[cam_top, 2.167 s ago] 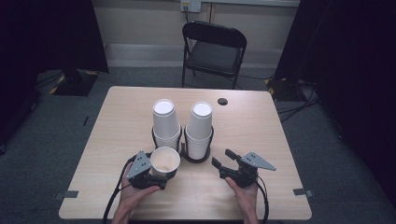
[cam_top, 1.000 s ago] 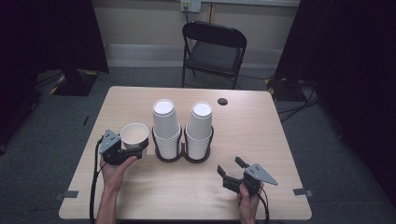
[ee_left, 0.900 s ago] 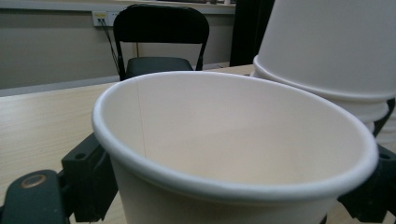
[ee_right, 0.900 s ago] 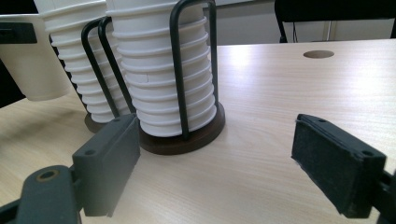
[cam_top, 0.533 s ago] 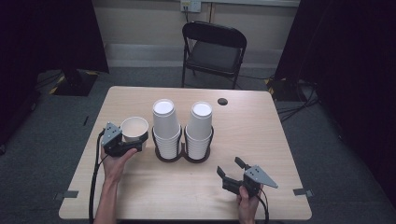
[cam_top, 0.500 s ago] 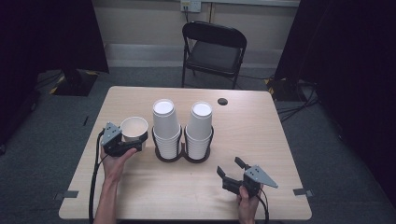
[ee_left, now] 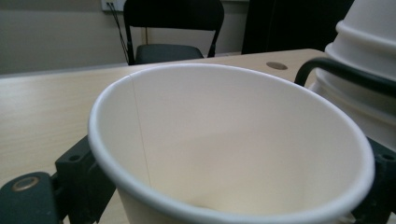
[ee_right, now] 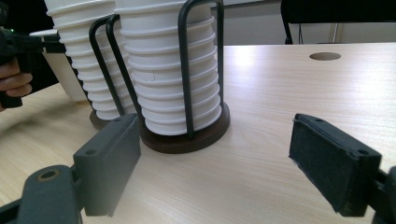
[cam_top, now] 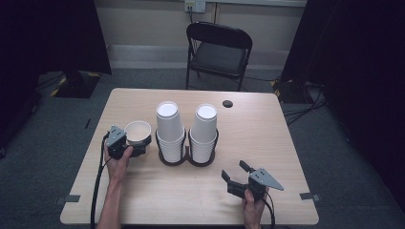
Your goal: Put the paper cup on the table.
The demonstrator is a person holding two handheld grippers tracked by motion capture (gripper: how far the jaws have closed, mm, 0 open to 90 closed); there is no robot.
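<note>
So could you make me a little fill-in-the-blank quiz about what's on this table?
1. The single paper cup sits between the jaws of the ____ gripper.
2. The black holder keeps ____ stacks of cups.
3. Nothing sits between the jaws of the ____ gripper.
4. Behind the table stands a black folding ____.

Missing words: left; two; right; chair
</note>
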